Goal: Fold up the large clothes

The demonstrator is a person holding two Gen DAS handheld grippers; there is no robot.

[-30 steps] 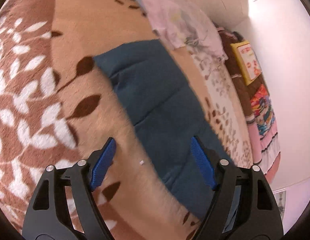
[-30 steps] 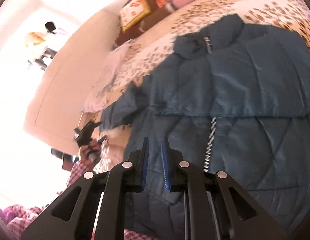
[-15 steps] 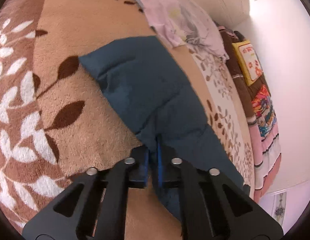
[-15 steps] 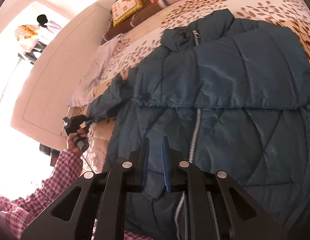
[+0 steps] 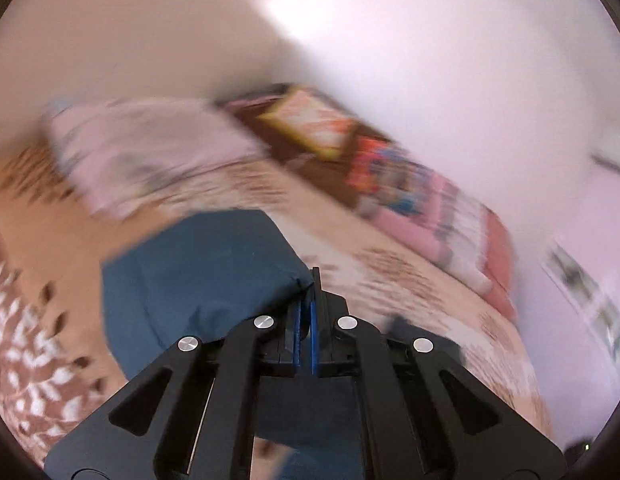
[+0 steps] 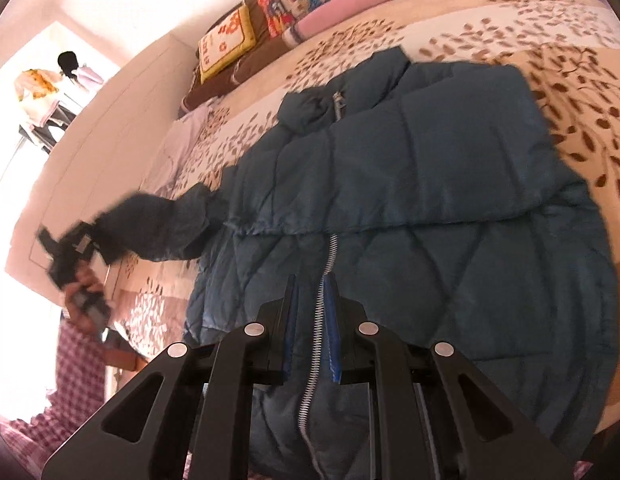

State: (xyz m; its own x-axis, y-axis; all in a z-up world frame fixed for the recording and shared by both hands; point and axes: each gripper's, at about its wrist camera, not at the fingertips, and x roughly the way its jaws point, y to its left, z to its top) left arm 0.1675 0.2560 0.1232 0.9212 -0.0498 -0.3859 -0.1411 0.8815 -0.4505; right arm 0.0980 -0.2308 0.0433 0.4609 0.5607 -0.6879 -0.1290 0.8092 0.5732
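Jacket (image 6: 429, 208), blue and quilted, lies spread across the leaf-patterned bedspread (image 6: 569, 92), collar toward twelve o'clock and its zipper (image 6: 325, 280) running down to six. One sleeve (image 5: 198, 276) stretches out toward nine o'clock, lifted off the bed. The left gripper (image 5: 306, 308) is clamped on that sleeve's edge. The right gripper (image 6: 311, 312) is pinched on the jacket's hem at the zipper.

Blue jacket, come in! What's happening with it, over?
Left gripper shut on sleeve, lifted. Right gripper over jacket zipper, grip unclear. Nothing in the way.
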